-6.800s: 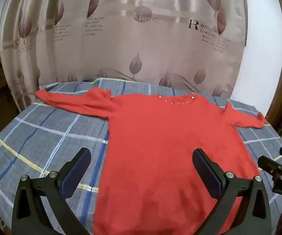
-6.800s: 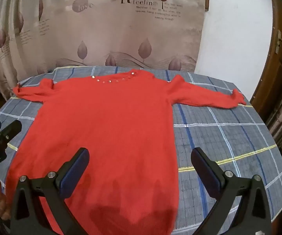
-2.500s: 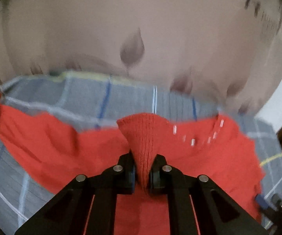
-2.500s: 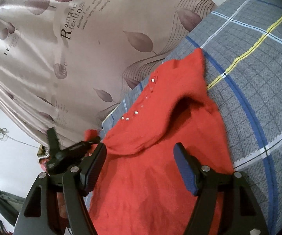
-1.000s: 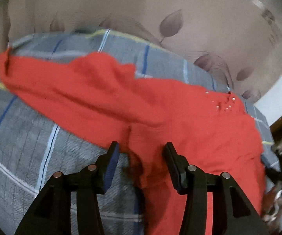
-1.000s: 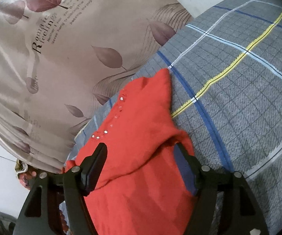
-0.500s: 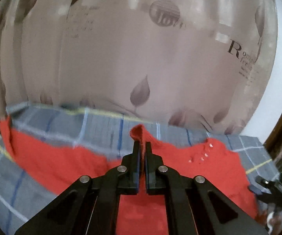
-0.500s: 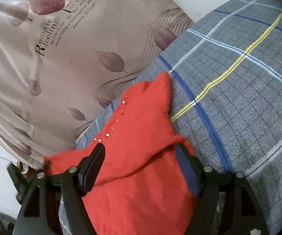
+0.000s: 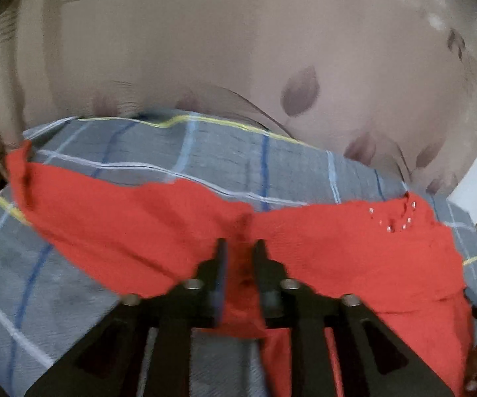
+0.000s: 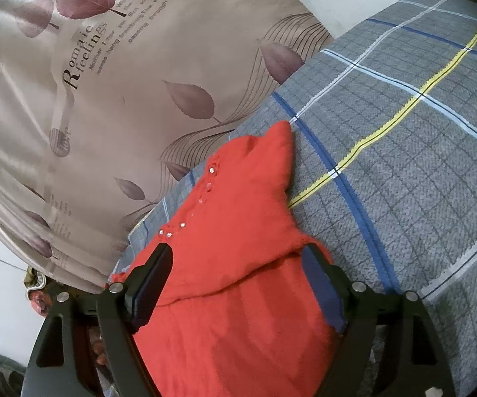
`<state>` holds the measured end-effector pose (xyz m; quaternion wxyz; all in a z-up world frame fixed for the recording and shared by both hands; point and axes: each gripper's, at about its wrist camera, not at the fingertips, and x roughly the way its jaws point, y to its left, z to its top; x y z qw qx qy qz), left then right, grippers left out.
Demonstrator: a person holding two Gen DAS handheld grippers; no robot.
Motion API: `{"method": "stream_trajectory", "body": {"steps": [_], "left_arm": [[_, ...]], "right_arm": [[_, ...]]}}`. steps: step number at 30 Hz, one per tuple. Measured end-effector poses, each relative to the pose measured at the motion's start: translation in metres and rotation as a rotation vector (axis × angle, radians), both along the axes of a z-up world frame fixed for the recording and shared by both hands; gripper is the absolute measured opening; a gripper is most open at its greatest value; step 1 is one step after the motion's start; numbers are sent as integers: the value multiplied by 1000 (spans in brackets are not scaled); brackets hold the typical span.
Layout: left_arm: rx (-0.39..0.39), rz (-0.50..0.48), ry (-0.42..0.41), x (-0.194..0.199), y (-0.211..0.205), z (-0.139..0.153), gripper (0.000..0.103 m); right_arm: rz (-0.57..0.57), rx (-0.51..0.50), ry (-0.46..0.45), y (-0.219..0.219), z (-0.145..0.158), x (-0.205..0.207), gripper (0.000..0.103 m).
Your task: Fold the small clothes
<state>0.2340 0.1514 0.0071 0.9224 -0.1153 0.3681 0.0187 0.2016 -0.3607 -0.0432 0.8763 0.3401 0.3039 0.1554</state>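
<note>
The red sweater [image 9: 354, 248] lies on a bed whose cover is a grey plaid sheet [image 9: 205, 152] with blue, white and yellow lines. In the left wrist view its near sleeve [image 9: 112, 218] stretches away from the body toward the left edge of the sheet, where the cuff sits close to the curtain. A small cluster of shiny studs [image 9: 400, 221] marks the neckline, on the far right part of the sweater in that view. The left gripper [image 9: 240, 248] has its 2 fingers drawn close together, with a bunched fold of the sweater's red knit pinched between them near where sleeve and body meet; the picture is blurred, so finer detail of the grip cannot be told. In the right wrist view the sweater [image 10: 238, 264] shows a folded-over layer across its upper part, with a pointed corner [image 10: 281, 135] reaching toward the curtain and touching a blue line of the sheet [image 10: 404, 165]. The right gripper [image 10: 235, 271] has its fingers spread wide, 1 on each side of the sweater's body, over the cloth and gripping nothing. Behind the bed hangs a beige curtain [image 10: 122, 82] printed with mauve leaves and the words "Romantic feelings", just beyond the far edge of the sweater.
</note>
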Motion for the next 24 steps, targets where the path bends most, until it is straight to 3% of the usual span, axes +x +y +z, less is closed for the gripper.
{"method": "stream_trajectory", "body": {"steps": [1, 4, 6, 10, 14, 20, 24], "left_arm": [[-7, 28, -8, -7, 11, 4, 48], [-55, 158, -68, -35, 71, 21, 65], [-128, 241, -75, -49, 119, 24, 65], [-274, 376, 12, -55, 208, 14, 65], [-363, 411, 30, -49, 256, 6, 65], [-412, 375, 86, -7, 262, -14, 65], [-368, 412, 125, 22, 264, -27, 61]], "right_arm": [[-1, 3, -1, 0, 0, 0, 78], [-2, 4, -3, 0, -1, -1, 79], [1, 0, -5, 1, 0, -1, 80], [2, 0, -7, 1, 1, -2, 81], [4, 10, -13, 0, 1, -2, 81], [1, -12, -6, 0, 0, -2, 83], [-5, -25, -1, 0, 0, -2, 83]]}}
